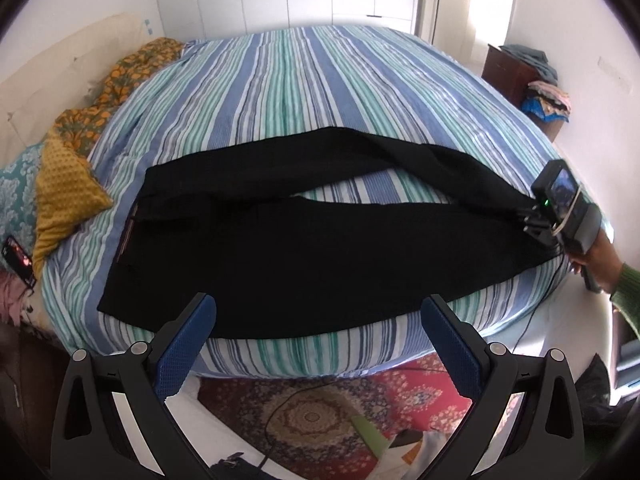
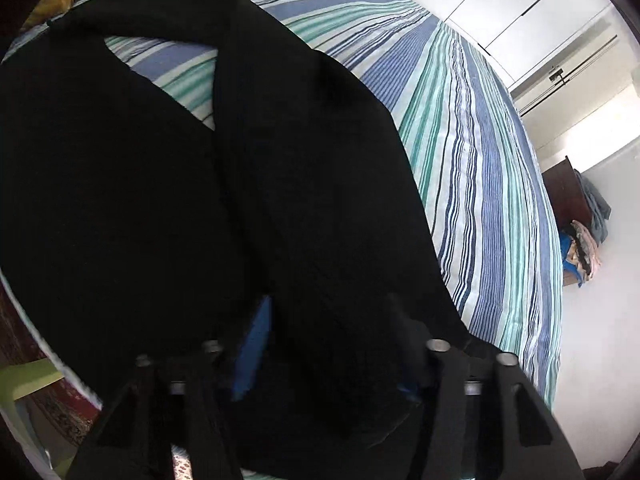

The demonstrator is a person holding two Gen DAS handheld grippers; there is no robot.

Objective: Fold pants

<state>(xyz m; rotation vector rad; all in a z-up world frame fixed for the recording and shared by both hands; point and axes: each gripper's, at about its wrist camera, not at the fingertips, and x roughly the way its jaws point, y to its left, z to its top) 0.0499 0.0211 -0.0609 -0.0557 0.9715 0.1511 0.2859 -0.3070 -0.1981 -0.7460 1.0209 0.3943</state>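
Black pants (image 1: 280,248) lie spread across the striped bed (image 1: 300,92), waistband to the left and the two legs running right with a wedge of sheet between them. My left gripper (image 1: 318,312) hangs open above the pants' near edge and holds nothing. At the far right a hand holds my right gripper (image 1: 530,222), where the far leg gathers to a narrow bunch at its fingers; it is shut on that leg end. In the right wrist view the black cloth (image 2: 160,200) drapes over the fingers, and only one blue pad (image 2: 254,344) shows.
Yellow and patterned pillows (image 1: 68,196) and a phone (image 1: 18,258) sit at the bed's left end. A red patterned rug (image 1: 312,408) with a cable lies below the near edge. A wooden cabinet (image 1: 516,72) with piled clothes stands at the back right.
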